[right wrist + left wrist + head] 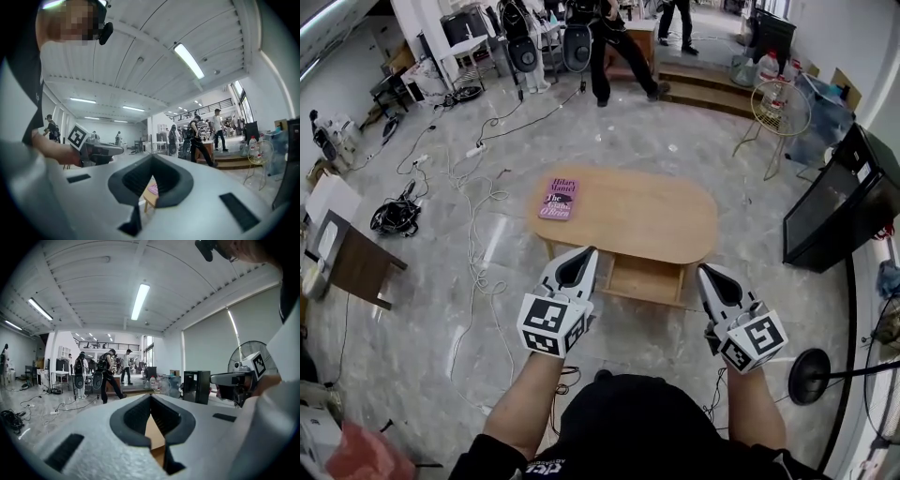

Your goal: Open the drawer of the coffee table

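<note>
The oval wooden coffee table (661, 220) stands in the middle of the floor in the head view, a purple book (559, 199) lying on its left end. Its drawer (645, 280) sticks out from the near side, with its inside showing. My left gripper (584, 254) is shut and empty, hovering just left of the drawer. My right gripper (710, 273) is also shut and empty, just right of it. In the left gripper view the jaws (151, 397) meet, with table wood (153, 433) behind them. In the right gripper view the shut jaws (152, 157) frame the table's end and the book (152, 189).
Cables (473, 230) trail over the marble floor left of the table. A dark side table (358, 264) stands at far left, and a black screen (836, 202) and a fan (780, 107) at right. A round stand base (807, 376) is near my right arm. People (617, 47) stand at the back.
</note>
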